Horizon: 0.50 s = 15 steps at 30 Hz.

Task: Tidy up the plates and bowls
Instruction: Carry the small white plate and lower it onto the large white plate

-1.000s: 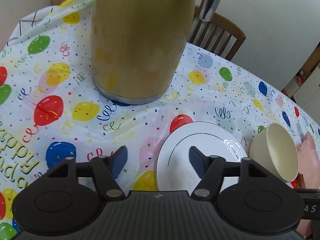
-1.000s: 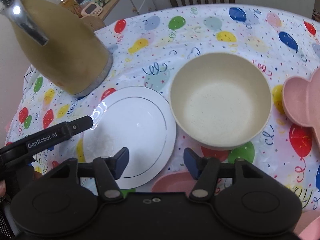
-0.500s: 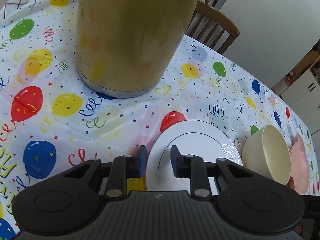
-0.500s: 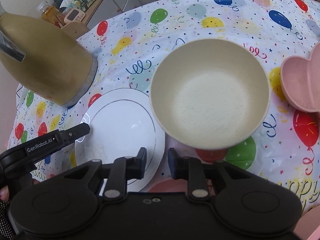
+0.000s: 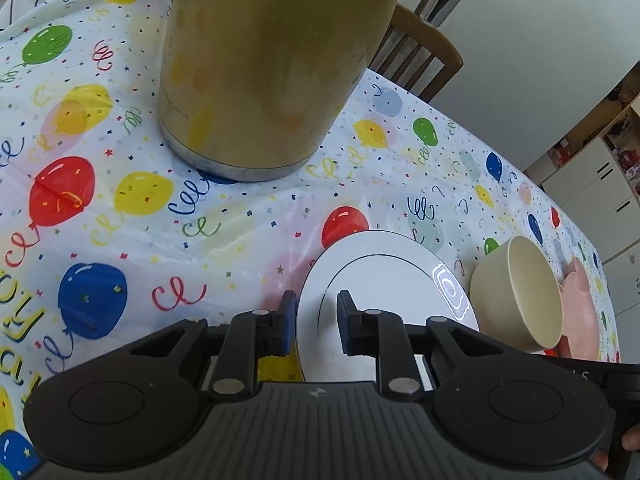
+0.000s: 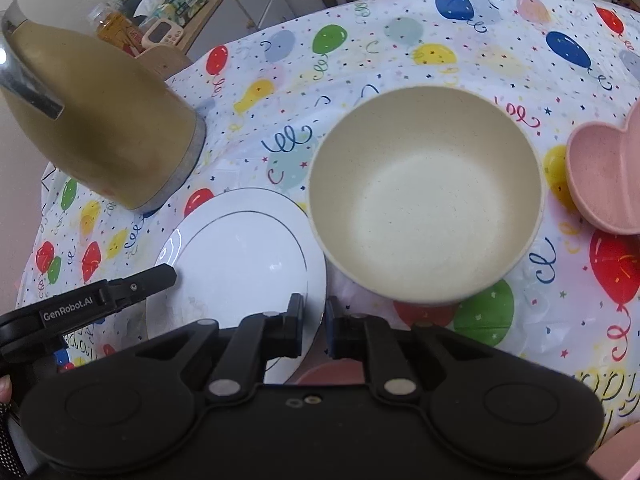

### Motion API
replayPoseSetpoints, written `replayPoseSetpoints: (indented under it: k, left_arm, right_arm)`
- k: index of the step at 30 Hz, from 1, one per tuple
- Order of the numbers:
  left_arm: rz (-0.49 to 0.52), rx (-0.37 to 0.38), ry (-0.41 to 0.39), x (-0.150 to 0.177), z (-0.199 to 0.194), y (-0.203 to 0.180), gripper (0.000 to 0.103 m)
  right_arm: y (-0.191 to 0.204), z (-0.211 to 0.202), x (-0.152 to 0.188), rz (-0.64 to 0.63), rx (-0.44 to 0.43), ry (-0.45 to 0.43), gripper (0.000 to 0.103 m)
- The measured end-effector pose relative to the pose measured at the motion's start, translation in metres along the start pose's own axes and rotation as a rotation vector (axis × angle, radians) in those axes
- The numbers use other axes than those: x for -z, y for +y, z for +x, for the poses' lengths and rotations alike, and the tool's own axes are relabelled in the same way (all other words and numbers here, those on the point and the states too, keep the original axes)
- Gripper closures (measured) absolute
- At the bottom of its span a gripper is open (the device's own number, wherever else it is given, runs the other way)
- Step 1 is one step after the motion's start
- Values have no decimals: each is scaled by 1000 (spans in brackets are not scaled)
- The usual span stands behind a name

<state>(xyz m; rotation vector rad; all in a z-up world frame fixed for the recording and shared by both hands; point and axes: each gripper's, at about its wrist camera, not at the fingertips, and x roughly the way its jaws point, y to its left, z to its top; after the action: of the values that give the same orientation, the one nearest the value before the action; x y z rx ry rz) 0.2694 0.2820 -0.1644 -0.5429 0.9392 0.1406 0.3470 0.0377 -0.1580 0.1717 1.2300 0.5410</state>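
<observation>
A white plate [image 5: 384, 280] with a thin dark ring lies on the balloon tablecloth; it also shows in the right wrist view [image 6: 240, 256]. A cream bowl [image 6: 424, 204] stands just right of it, also in the left wrist view [image 5: 516, 292]. A pink heart-shaped dish [image 6: 608, 176] sits further right. My left gripper [image 5: 312, 328] has its jaws narrowed around the plate's near left rim. My right gripper [image 6: 314, 328] has its jaws close together around the plate's near right rim.
A tall gold kettle [image 5: 272, 68] stands behind the plate at the left, also in the right wrist view [image 6: 100, 128]. A wooden chair [image 5: 416, 60] stands past the table's far edge. A pink item [image 6: 332, 372] lies under my right gripper.
Both grippers went from wide open to nearly shut around the white plate's near rim. The left gripper moved forward toward the kettle.
</observation>
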Motion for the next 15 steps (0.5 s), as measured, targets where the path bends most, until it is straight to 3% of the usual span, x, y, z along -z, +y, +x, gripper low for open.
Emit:
replayPoseSetpoints:
  k: [15]
  left_arm:
    - [31, 49, -22, 36, -77, -19, 82]
  right_arm:
    - [13, -60, 33, -87, -32, -14, 93]
